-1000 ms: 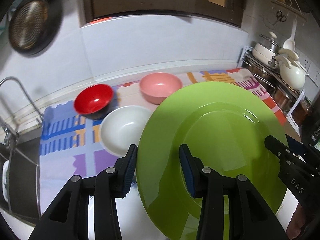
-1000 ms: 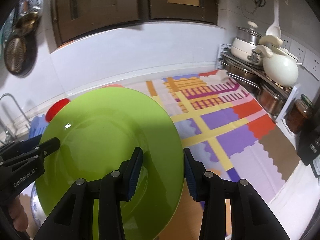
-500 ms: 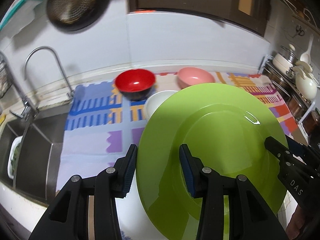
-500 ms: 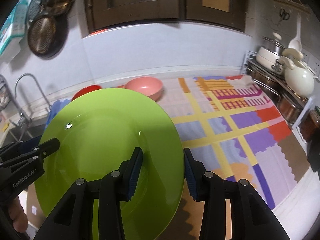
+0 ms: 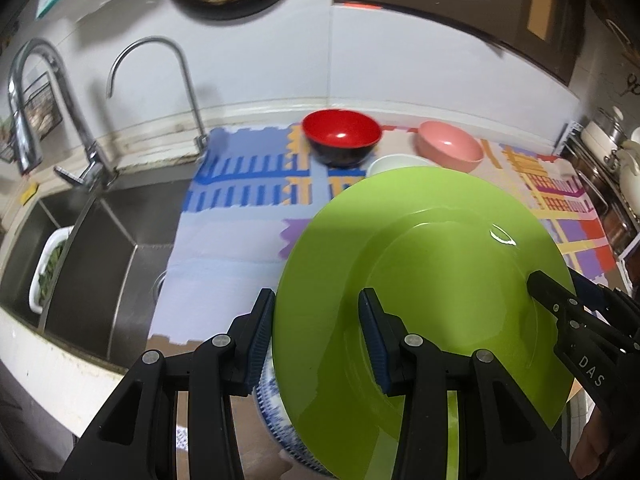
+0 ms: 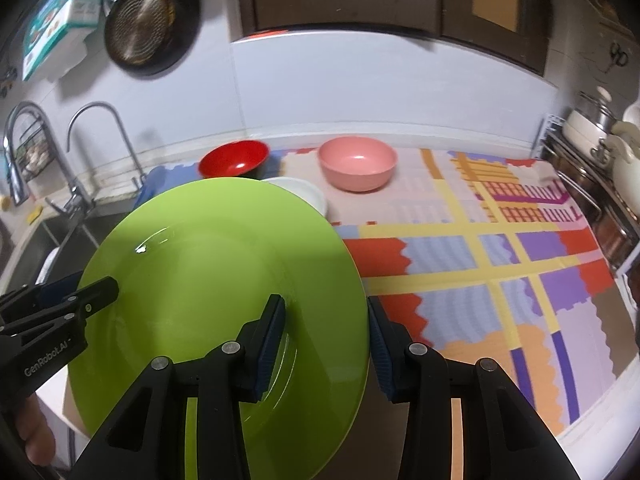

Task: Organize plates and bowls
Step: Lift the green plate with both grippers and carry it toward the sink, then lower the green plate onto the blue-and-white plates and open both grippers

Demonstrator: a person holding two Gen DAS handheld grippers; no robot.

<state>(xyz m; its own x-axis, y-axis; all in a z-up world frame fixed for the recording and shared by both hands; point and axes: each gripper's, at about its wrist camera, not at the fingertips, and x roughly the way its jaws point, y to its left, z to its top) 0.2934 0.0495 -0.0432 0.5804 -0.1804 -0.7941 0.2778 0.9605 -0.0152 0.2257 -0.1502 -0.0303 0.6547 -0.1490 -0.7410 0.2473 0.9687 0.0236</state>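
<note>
Plate first: we hold a big green plate point(image 5: 424, 300) between both grippers, lifted above the table point(image 6: 460, 264) and tilted. Our left gripper point(image 5: 316, 336) has its jaws set one on either side of the plate's left rim, one blue pad under the edge and the other on the upper face; from the right wrist view it point(image 6: 100, 290) shows as a black clamp biting that same rim. Our right gripper point(image 6: 326, 338) straddles the opposite rim the same way, and in the left wrist view it point(image 5: 544, 286) reaches onto the plate's right edge. Both pairs of jaws look clamped on the plate.

Just below the plate's near-left edge, a blue-and-white patterned dish point(image 5: 272, 404) peeks out. Behind the plate, a white bowl point(image 5: 390, 164) sits partly hidden by the far rim. Beyond the plate on its left stands a red bowl point(image 5: 340, 130) with a dark outside, and beyond it on the right a pink bowl point(image 5: 448, 150); all three rest on a colourful patterned mat point(image 6: 500, 236) covering the table.

Left of the plate lies a steel sink point(image 5: 100, 248) with curved taps point(image 5: 160, 64) behind it. Far right of the plate, a rack holds pots point(image 6: 592, 120). On the wall above the sink hangs a frying pan point(image 6: 140, 28).
</note>
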